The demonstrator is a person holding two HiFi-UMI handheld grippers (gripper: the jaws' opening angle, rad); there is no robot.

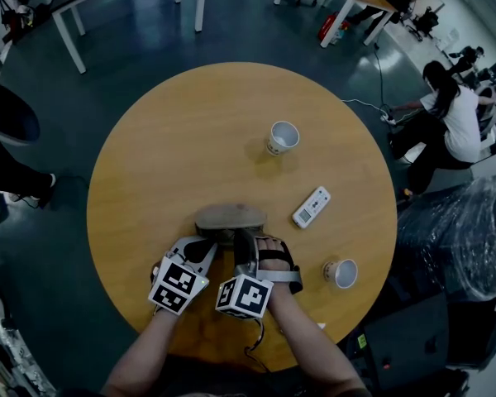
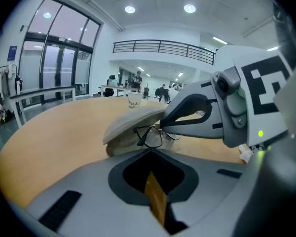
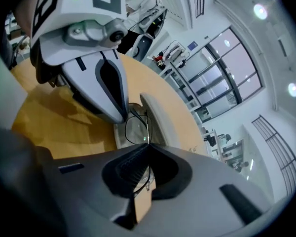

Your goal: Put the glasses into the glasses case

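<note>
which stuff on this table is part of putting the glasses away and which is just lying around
Part of the job:
glasses, glasses case, left gripper, right gripper

Just lying about:
paper cup near the middle, paper cup near the edge, white remote

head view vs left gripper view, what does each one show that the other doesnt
Only the head view: the white remote, the nearer paper cup, and the round table's whole edge.
Only the left gripper view: the glasses, thin dark frames right at the left gripper's closed tip, plus windows and a balcony railing behind.
Both: the glasses case, the farther paper cup and the right gripper reaching in at the case.
</note>
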